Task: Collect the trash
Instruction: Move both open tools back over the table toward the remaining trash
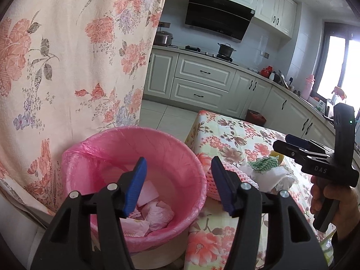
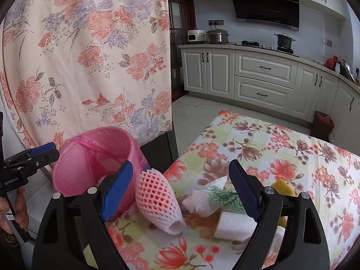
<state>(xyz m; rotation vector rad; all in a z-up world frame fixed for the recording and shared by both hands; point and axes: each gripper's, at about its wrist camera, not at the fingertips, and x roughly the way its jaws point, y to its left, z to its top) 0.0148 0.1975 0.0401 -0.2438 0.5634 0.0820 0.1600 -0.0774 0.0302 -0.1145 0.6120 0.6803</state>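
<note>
1. The left gripper [image 1: 178, 184] hangs over the pink-lined bin [image 1: 135, 180], jaws parted and empty; crumpled paper [image 1: 157, 213] lies below at 7 o'clock.
2. The right gripper [image 2: 180, 191] gapes wide, empty, around the foam fruit net [image 2: 157, 202] and tissue pile [image 2: 202, 202] on the floral table [image 2: 292, 157]; the net is at 8 o'clock.

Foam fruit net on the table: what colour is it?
Pink and white foam fruit net, clearest in the right wrist view.

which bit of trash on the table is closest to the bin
The pink foam net: it lies at the table edge beside the bin, while the tissue, green cloth and white foam block sit further right.
</note>
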